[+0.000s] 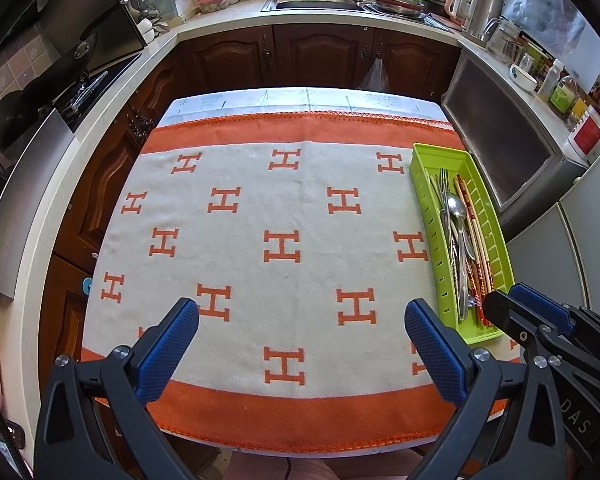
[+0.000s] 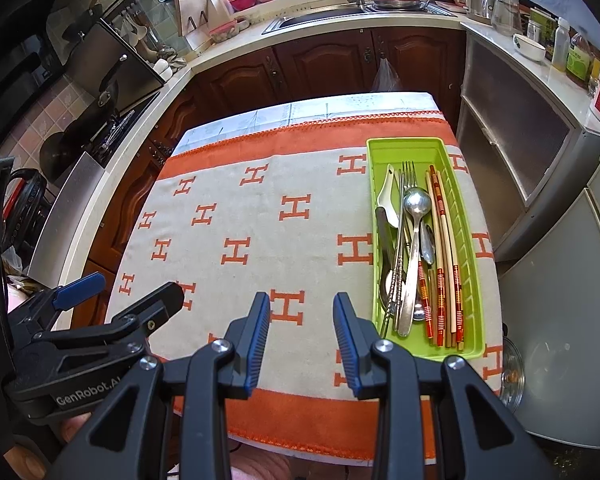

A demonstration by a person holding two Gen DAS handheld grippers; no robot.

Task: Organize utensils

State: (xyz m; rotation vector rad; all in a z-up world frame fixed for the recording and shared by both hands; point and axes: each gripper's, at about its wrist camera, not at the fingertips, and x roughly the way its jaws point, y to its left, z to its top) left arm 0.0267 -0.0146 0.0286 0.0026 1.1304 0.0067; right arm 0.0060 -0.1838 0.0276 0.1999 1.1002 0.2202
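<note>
both grippers' fingers apart, empty, above cloth; utensils in tray

Left hand-held gripper hangs over the table's cream cloth with orange H marks, jaws wide, nothing between them. At the right edge, a lime-green plastic slotted tray holds metal spoons, a fork, red-banded chopsticks (all lengthwise). Right hand-held gripper pokes in beside it.
</note>
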